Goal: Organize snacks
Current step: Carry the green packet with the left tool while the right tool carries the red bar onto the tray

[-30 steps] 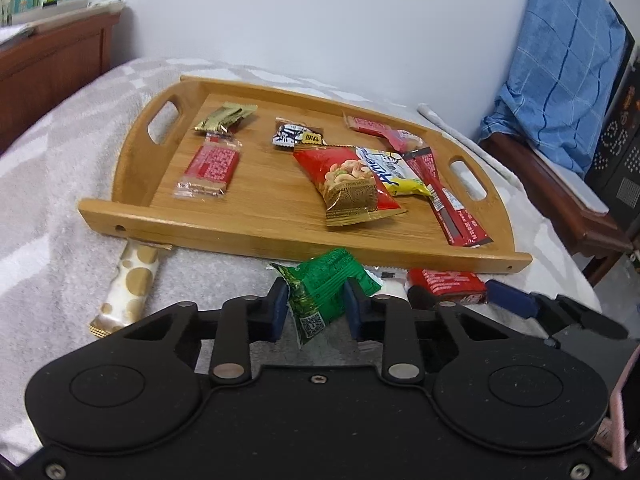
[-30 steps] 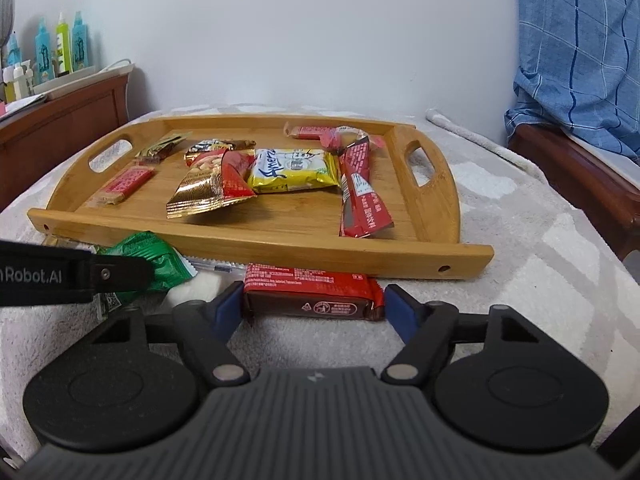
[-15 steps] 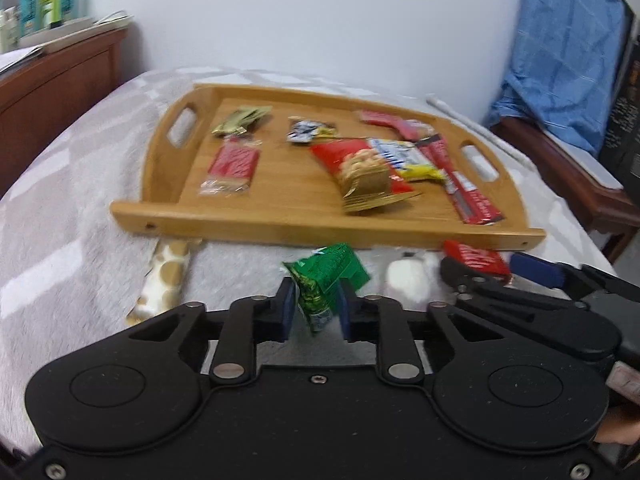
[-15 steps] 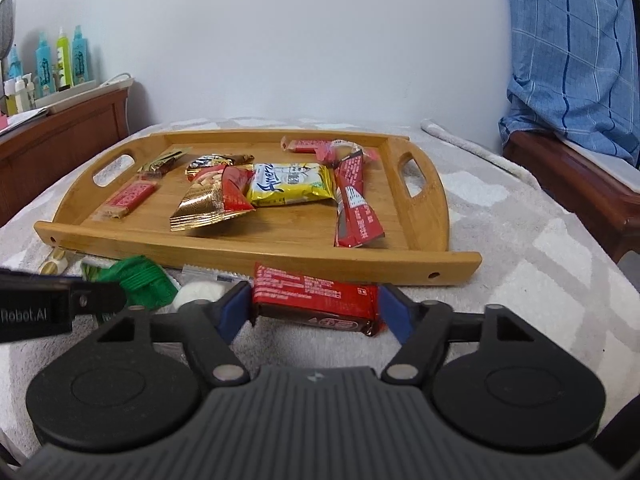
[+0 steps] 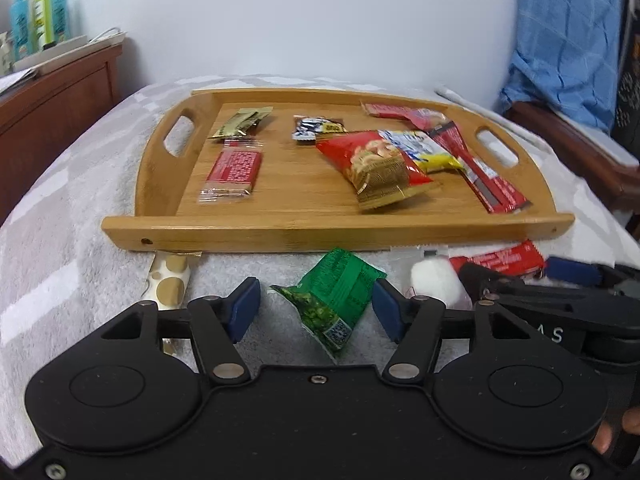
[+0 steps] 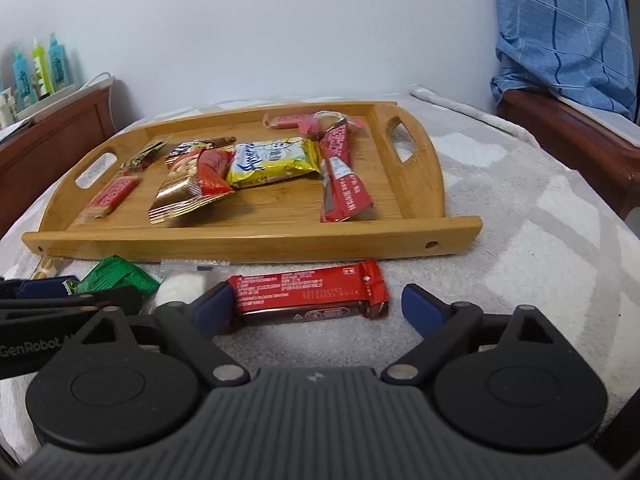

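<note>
A wooden tray (image 5: 328, 236) on a grey blanket holds several snack packets, also in the right wrist view (image 6: 256, 244). In front of it lie a green packet (image 5: 334, 294), a white round sweet (image 5: 436, 284), a red bar (image 6: 308, 292) and a gold-spotted bar (image 5: 168, 284). My left gripper (image 5: 316, 312) is open, its blue pads either side of the green packet without touching. My right gripper (image 6: 316, 304) is open around the red bar, which lies on the blanket against the left pad.
A wooden cabinet (image 5: 52, 112) with bottles stands at the left. A chair with a blue cloth (image 6: 560, 28) stands at the right. The other gripper's arm (image 5: 560, 304) lies close on the right of the left wrist view.
My left gripper was shut on the green packet half a second ago and has opened; the packet lies on the blanket. My right gripper has widened and the red bar rests lower.
</note>
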The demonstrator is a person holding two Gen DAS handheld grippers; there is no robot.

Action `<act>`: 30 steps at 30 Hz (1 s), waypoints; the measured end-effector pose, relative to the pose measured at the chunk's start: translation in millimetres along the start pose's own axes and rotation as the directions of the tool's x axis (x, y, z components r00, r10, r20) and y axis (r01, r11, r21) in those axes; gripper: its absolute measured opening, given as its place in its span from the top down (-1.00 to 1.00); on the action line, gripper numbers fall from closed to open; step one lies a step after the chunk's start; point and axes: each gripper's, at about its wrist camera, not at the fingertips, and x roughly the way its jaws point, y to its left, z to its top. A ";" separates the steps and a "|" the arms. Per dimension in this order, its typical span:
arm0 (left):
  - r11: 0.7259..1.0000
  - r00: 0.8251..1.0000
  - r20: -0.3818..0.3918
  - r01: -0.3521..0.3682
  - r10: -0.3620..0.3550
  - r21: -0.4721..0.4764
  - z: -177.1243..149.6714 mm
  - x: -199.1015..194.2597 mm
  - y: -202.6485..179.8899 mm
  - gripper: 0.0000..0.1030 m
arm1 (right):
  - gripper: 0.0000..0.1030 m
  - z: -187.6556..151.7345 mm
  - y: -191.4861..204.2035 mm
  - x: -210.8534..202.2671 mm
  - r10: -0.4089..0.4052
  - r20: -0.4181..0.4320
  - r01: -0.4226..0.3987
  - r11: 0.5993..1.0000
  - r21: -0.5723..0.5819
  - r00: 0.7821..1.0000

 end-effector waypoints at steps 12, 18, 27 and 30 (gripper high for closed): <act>0.996 0.999 -0.004 0.039 -0.038 0.075 -4.3 -13.4 -8.4 0.32 | -0.32 -1.0 11.5 -10.1 0.023 0.038 -0.020 0.998 -0.066 0.999; 0.998 0.999 0.024 0.045 -0.046 0.051 0.4 -33.4 -5.2 0.32 | -0.32 0.4 5.0 -27.9 0.024 0.090 -0.020 0.998 -0.052 0.996; 0.999 0.995 0.096 0.038 -0.036 -0.014 35.1 -54.6 6.6 0.32 | -0.32 17.8 -0.5 -38.4 0.061 0.227 -0.058 0.998 -0.023 0.972; 1.000 0.996 0.084 0.018 -0.017 -0.019 46.2 -46.4 8.1 0.32 | -0.32 28.8 0.7 -26.1 0.104 0.191 -0.102 0.995 -0.017 0.976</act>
